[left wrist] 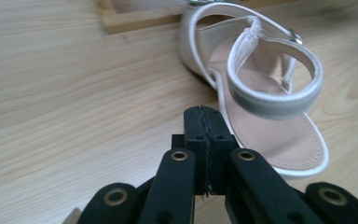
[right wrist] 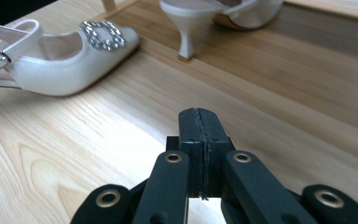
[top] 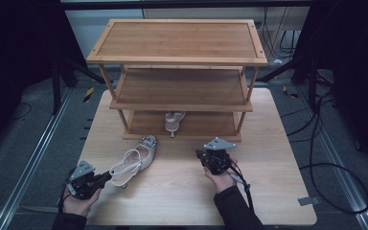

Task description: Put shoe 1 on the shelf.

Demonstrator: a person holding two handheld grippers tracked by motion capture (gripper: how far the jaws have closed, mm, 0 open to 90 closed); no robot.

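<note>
Lies on the table [top: 268, 191], white sandal [top: 133, 165], long axis running seven to one o'clock; heel end just at two o'clock of left tongs [top: 106, 176], nearer. Both pressed shut, empty; right tongs [top: 199, 154] well apart at three o'clock.

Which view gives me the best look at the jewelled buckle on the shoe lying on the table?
Right gripper view: the buckle sits close and sharp on the shoe's toe. High view shows it tiny; left gripper view catches the shoe's heel end.

White shoe [top: 135, 165], black tongs [top: 106, 177]
</note>
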